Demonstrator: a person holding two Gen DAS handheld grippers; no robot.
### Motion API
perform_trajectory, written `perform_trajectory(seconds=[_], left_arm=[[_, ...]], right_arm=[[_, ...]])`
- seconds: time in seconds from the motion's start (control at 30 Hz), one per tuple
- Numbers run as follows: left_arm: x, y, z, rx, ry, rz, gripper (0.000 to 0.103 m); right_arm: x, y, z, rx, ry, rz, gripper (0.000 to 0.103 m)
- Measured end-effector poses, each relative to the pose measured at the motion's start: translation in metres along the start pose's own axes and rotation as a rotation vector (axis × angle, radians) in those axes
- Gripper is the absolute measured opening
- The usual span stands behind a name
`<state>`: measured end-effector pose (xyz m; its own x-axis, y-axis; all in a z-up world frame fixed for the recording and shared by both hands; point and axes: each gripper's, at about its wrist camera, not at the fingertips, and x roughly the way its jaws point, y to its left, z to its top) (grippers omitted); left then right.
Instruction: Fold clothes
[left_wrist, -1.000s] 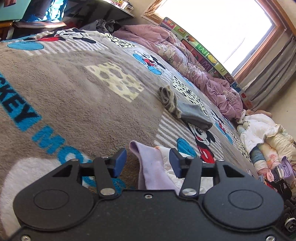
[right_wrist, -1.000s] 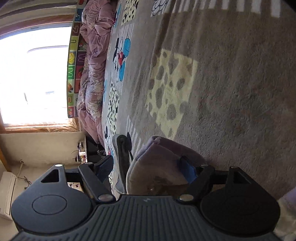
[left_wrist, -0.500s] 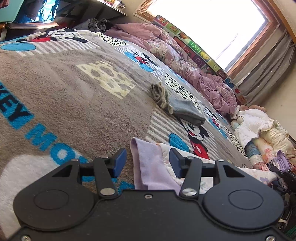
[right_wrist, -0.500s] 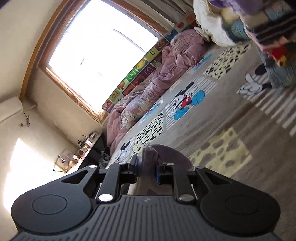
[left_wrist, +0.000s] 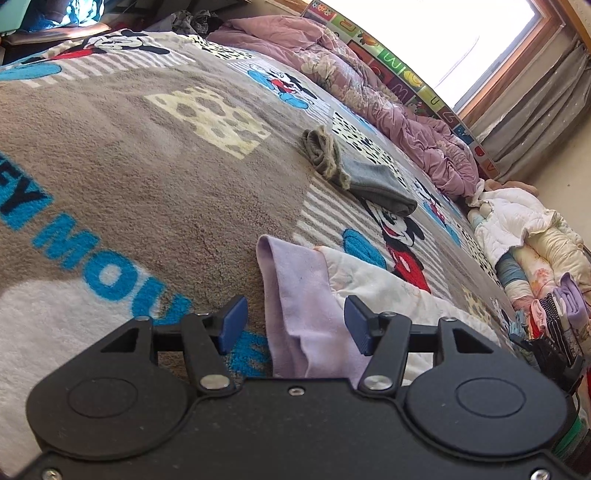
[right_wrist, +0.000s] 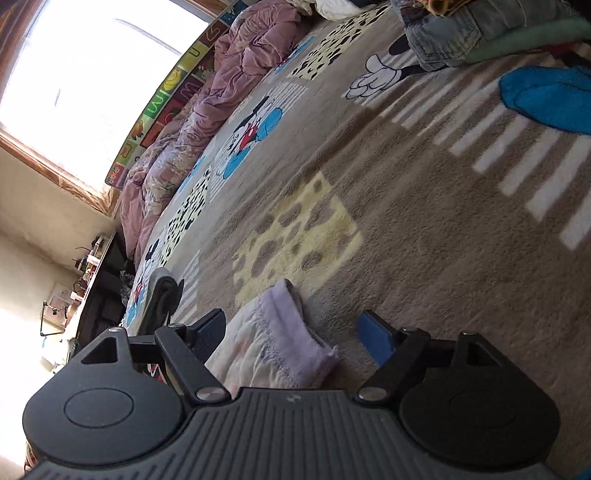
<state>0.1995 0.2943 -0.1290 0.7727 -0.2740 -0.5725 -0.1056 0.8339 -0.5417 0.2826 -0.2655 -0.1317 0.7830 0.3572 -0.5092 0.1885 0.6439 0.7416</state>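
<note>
A small garment, white floral with a lilac band (left_wrist: 306, 295), lies on the Mickey Mouse blanket (left_wrist: 155, 184). My left gripper (left_wrist: 295, 325) is open, its blue pads on either side of the lilac band without pinching it. In the right wrist view the same garment's lilac hem (right_wrist: 291, 343) lies between the open fingers of my right gripper (right_wrist: 295, 332). A folded grey garment (left_wrist: 369, 181) lies further out on the blanket; it also shows in the right wrist view (right_wrist: 162, 295).
A rumpled mauve quilt (left_wrist: 388, 99) lies along the window side. A pile of folded clothes (left_wrist: 528, 258) stands at the right of the bed. Denim and green clothes (right_wrist: 480, 33) lie at the far end. A desk (right_wrist: 92, 280) stands beyond the bed.
My right gripper was shut on a fold of the garment half a second ago; it has opened and the fabric now lies on the blanket. The left gripper stayed open over the lilac band.
</note>
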Motion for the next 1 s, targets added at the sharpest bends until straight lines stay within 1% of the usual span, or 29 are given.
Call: perform_trajectory(seconds=[0.03, 0.07, 0.1, 0.13, 0.17, 0.2, 0.23, 0.3, 0.33, 0.37, 0.4, 0.43, 0.47, 0.5, 0.53, 0.57, 0.6, 0.63, 0.77, 0.8, 0.87, 1.0], left_arm=[[0.004, -0.002, -0.001, 0.015, 0.004, 0.001, 0.055], [0.008, -0.006, -0.002, 0.044, 0.01, 0.001, 0.049], [0.011, -0.011, -0.002, 0.074, 0.016, 0.001, 0.021], [0.015, -0.015, -0.003, 0.103, 0.022, 0.001, 0.009], [0.015, -0.02, -0.003, 0.132, 0.005, 0.013, 0.008], [0.015, -0.024, -0.003, 0.16, -0.013, 0.026, 0.007], [0.008, -0.029, 0.0, 0.181, -0.058, 0.022, 0.006], [0.0, -0.035, 0.004, 0.217, -0.113, 0.003, 0.006], [-0.004, -0.038, 0.007, 0.235, -0.14, -0.007, 0.007], [0.004, -0.04, 0.005, 0.257, -0.122, 0.035, 0.007], [0.013, -0.038, 0.002, 0.262, -0.087, 0.069, 0.008], [0.022, -0.037, -0.001, 0.266, -0.051, 0.102, 0.016], [0.031, -0.035, -0.004, 0.269, -0.015, 0.136, 0.02], [0.029, -0.035, -0.004, 0.261, -0.025, 0.141, 0.024], [0.024, -0.035, -0.002, 0.253, -0.034, 0.139, 0.031], [0.018, -0.034, 0.0, 0.248, -0.049, 0.138, 0.037], [0.011, -0.031, 0.002, 0.229, -0.069, 0.139, 0.052], [0.005, -0.027, 0.002, 0.198, -0.079, 0.135, 0.056], [-0.016, -0.013, 0.001, 0.058, -0.091, 0.101, 0.057], [-0.022, -0.012, -0.002, 0.026, -0.092, 0.09, 0.057], [-0.033, -0.01, -0.01, -0.027, -0.093, 0.073, 0.057], [-0.057, -0.008, -0.035, -0.108, -0.09, 0.072, 0.057]], right_arm=[[0.007, 0.002, 0.0, -0.02, 0.014, 0.0, 0.076], [0.013, 0.005, 0.0, -0.043, 0.032, 0.001, 0.055], [0.018, 0.012, -0.003, -0.084, 0.069, 0.008, 0.042], [0.022, 0.019, -0.006, -0.126, 0.102, 0.014, 0.027], [0.021, 0.024, -0.009, -0.167, 0.097, 0.021, 0.018], [0.014, 0.027, -0.01, -0.175, 0.066, 0.038, 0.018], [0.002, 0.028, -0.01, -0.158, 0.011, 0.077, 0.017], [-0.023, 0.03, -0.007, -0.154, -0.102, 0.161, 0.017], [-0.029, 0.031, -0.007, -0.171, -0.124, 0.153, 0.017], [-0.033, 0.031, -0.006, -0.186, -0.139, 0.139, 0.017], [-0.026, 0.024, -0.004, -0.189, -0.101, 0.084, 0.017], [-0.018, 0.018, -0.004, -0.187, -0.053, 0.025, 0.018], [-0.011, 0.012, -0.003, -0.185, -0.009, -0.034, 0.027], [-0.01, 0.008, -0.004, -0.178, 0.003, -0.085, 0.029], [-0.017, 0.007, -0.004, -0.163, -0.021, -0.066, 0.032], [-0.024, 0.006, -0.004, -0.148, -0.044, -0.046, 0.043], [-0.035, 0.006, -0.004, -0.139, -0.066, -0.025, 0.049], [-0.044, 0.007, -0.004, -0.143, -0.075, -0.014, 0.055], [-0.09, 0.003, -0.015, -0.144, -0.099, 0.036, 0.056], [-0.102, -0.001, -0.021, -0.14, -0.105, 0.036, 0.056], [-0.123, -0.011, -0.036, -0.134, -0.103, 0.036, 0.061], [-0.153, -0.034, -0.068, -0.144, -0.102, 0.009, 0.062]])
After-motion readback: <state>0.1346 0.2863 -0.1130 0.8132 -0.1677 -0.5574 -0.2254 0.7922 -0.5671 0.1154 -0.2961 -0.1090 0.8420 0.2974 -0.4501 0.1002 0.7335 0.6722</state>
